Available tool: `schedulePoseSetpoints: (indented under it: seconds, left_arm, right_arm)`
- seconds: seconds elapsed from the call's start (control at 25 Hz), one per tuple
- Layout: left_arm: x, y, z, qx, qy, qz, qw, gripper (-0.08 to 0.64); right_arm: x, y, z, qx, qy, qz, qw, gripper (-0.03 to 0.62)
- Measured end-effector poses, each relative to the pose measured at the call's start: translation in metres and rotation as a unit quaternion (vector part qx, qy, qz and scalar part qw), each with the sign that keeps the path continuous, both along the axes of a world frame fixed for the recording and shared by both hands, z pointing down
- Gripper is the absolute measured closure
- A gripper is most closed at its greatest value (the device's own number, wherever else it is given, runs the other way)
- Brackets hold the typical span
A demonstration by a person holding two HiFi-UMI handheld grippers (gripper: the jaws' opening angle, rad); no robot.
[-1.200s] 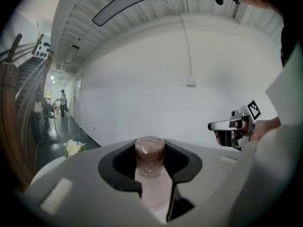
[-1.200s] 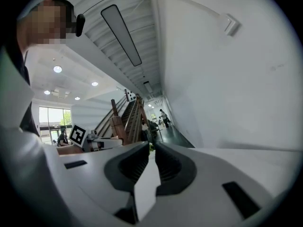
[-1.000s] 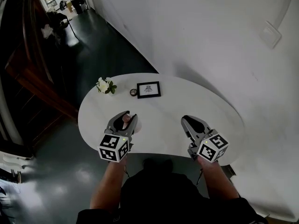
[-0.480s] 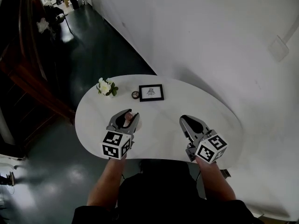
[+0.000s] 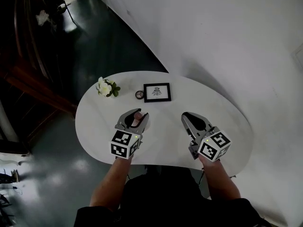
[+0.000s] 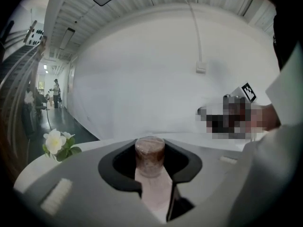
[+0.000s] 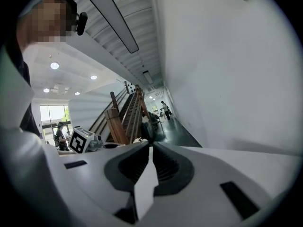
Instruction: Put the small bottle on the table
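L gripper grips small bottle | R gripper jaws together | above table

Two bare forearms reach forward across the near edge of the table, each ending in a hand-held gripper. The left gripper, over the table's near-left part, has its jaws clamped on a bottle, whose cap shows between the jaw tips. The right gripper, level with it over the table's near-right part, points toward the table's far edge, its jaws pressed together with nothing between them. Each gripper's marker cube hangs at the table's near edge, above the wrist.
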State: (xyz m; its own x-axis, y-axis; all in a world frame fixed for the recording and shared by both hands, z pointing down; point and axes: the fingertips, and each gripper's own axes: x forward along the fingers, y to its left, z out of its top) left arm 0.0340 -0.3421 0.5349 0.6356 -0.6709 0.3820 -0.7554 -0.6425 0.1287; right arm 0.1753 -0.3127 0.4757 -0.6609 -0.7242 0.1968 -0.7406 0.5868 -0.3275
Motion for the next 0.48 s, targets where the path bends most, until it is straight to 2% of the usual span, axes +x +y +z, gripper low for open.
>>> schedulePoseSetpoints:
  seconds: [0.48]
  left_arm:
    - [0.02, -0.038, 0.055, -0.036, -0.019, 0.006, 0.9992, 0.424]
  right_arm:
    - [0.008, -0.027, 0.036, -0.044, 0.007, -0.017, 0.999, 0.58]
